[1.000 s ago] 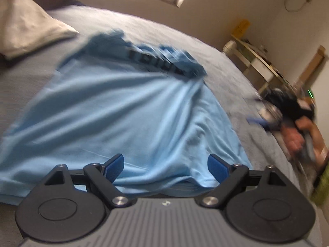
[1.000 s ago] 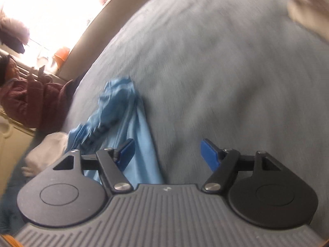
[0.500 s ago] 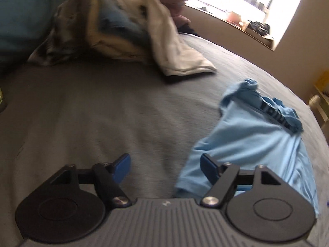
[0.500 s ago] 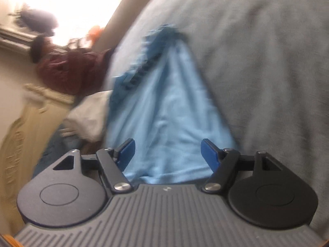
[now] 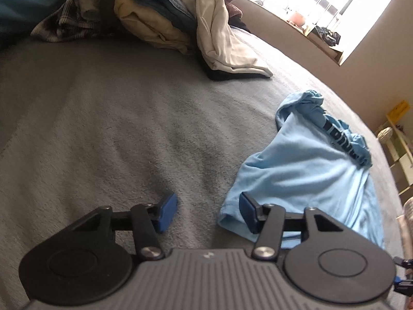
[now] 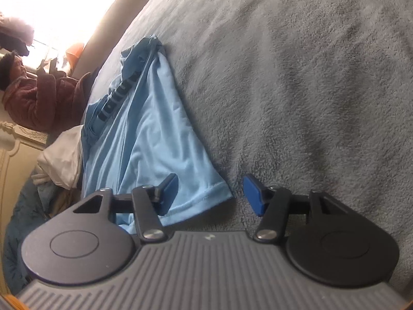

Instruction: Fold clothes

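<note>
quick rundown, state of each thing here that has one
light blue t-shirt: lying partly bunched on the grey blanket, unfolded
left tongs: closing, shirt corner beside one pad, not gripped
right tongs: closing, shirt hem corner between pads, not pressed
clothes pile: heaped, unfolded

You've got daylight from the window (image 5: 333,7), blown out white in both views; the right wrist view's upper-left corner is pure glare. The bed (image 5: 116,118) is lit unevenly, dimmer toward the near edge. Soft shadows sit under the shirt (image 6: 144,139). Fisheye bends the edges hard. Slight softness throughout, pile (image 5: 165,13) a bit hazy, no heavy motion blur.
</note>
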The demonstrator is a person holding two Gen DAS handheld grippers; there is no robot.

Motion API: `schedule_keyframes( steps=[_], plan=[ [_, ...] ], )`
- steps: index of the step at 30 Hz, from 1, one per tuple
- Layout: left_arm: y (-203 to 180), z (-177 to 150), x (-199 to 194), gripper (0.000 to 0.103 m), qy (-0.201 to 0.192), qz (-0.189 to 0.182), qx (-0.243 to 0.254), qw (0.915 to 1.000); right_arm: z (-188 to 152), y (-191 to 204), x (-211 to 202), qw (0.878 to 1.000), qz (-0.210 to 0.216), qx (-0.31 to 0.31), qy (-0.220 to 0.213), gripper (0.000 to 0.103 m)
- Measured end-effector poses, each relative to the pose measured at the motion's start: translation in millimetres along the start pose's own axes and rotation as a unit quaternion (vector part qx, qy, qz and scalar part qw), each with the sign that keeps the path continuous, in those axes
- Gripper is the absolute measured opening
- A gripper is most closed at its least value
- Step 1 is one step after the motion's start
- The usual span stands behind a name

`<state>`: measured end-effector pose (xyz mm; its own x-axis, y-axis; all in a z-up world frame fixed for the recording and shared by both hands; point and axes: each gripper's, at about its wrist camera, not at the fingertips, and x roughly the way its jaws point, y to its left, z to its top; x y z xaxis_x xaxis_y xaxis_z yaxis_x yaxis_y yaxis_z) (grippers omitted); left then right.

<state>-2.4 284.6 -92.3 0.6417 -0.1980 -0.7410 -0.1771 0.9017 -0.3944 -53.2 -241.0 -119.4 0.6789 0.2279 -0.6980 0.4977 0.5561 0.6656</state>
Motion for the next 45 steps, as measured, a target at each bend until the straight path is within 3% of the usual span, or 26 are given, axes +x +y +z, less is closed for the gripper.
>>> schedule_keyframes(
  steps=[5,8,14,19,21,22,23,25,26,32,36,42,45],
  plan=[
    [-5,0,8,0.048,0.01,-0.004,0.015,0.9998,1,-5,2,1.0,0.008,0.026,0.011,0.039],
    [-13,-1,17,0.04,0.024,0.0,0.028,0.9993,3,-8,4,0.999,0.007,0.041,0.017,0.037],
    [-35,-4,25,0.038,0.029,0.039,0.094,0.9944,3,-9,5,0.999,0.0,0.046,0.013,0.035],
    [-41,-7,29,0.037,0.029,0.052,0.114,0.9917,5,-12,12,0.999,0.016,0.045,0.025,0.035],
    [-48,-9,30,0.037,0.03,0.064,0.135,0.9884,3,-7,22,0.999,0.029,0.029,0.033,0.029],
    [-51,-10,31,0.032,0.029,0.068,0.145,0.9866,2,-4,27,0.999,0.034,0.019,0.038,0.015],
    [-55,-11,30,0.023,0.028,0.071,0.154,0.985,0,-1,30,0.999,0.029,0.006,0.039,0.008],
    [-61,-12,28,0.007,0.027,0.075,0.165,0.9831,-1,3,30,0.999,0.03,-0.009,0.032,0.006],
    [-63,-12,25,0.005,0.027,0.077,0.169,0.9821,-1,4,27,0.999,0.032,-0.013,0.027,0.005],
    [-75,-14,0,0.004,0.055,0.041,0.178,0.9817,10,8,-9,0.999,0.038,-0.038,0.0,0.004],
    [-82,-18,-26,0.004,0.071,0.013,0.202,0.9768,21,10,-37,0.998,0.029,-0.059,-0.004,0.004],
    [-91,-26,-48,0.004,0.107,-0.024,0.216,0.9703,36,3,-69,0.996,-0.011,-0.093,0.008,0.004],
    [-96,-40,-43,0.004,0.126,-0.027,0.235,0.9633,40,-11,-65,0.995,-0.035,-0.091,0.019,0.004]
  ],
)
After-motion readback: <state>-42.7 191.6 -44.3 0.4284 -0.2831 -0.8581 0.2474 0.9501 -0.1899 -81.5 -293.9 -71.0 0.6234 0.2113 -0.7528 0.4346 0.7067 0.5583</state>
